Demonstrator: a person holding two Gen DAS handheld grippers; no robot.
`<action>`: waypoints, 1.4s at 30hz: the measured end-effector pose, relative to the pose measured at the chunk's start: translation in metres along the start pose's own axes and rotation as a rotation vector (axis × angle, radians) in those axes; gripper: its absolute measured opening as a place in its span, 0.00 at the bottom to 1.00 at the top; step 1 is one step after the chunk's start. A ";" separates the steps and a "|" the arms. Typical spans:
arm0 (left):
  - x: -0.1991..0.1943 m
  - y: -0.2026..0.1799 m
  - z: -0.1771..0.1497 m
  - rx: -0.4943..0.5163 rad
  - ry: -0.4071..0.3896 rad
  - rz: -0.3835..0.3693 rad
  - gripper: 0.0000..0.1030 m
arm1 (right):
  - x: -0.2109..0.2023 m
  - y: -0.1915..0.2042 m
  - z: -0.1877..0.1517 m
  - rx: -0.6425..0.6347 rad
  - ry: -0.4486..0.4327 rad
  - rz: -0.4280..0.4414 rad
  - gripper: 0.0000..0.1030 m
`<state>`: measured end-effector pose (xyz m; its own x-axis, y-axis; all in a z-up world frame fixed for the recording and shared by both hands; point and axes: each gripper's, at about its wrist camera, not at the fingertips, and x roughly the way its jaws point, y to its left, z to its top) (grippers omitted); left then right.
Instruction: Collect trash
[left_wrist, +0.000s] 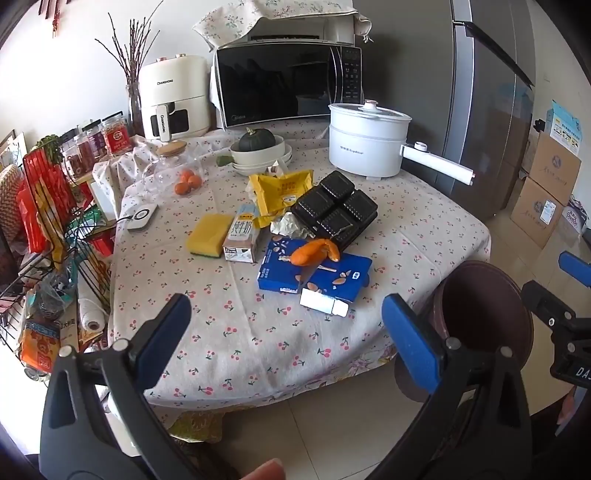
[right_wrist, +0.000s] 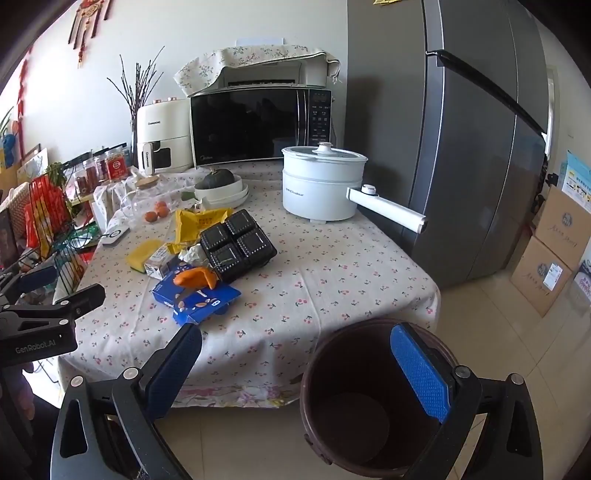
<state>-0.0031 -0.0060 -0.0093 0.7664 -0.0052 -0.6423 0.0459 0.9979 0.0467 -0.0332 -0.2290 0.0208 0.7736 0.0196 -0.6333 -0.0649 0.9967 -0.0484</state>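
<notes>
Both grippers hang wide open and hold nothing: the left gripper over the table's near edge, the right gripper beside the near right corner. Orange peel lies on a blue box mid-table, crumpled paper just behind. The brown bin stands on the floor off that corner.
</notes>
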 end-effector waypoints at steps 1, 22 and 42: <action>0.000 0.000 0.000 0.000 -0.001 -0.001 1.00 | 0.001 0.000 -0.001 -0.005 0.006 -0.002 1.00; 0.001 -0.002 -0.002 -0.003 0.019 -0.019 1.00 | 0.001 -0.002 -0.002 -0.001 -0.002 -0.052 1.00; 0.003 -0.003 -0.004 -0.007 0.023 -0.022 1.00 | 0.003 -0.002 -0.005 -0.001 -0.001 -0.067 1.00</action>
<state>-0.0030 -0.0088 -0.0143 0.7504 -0.0256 -0.6605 0.0582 0.9979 0.0275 -0.0335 -0.2312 0.0150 0.7768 -0.0475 -0.6279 -0.0136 0.9957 -0.0921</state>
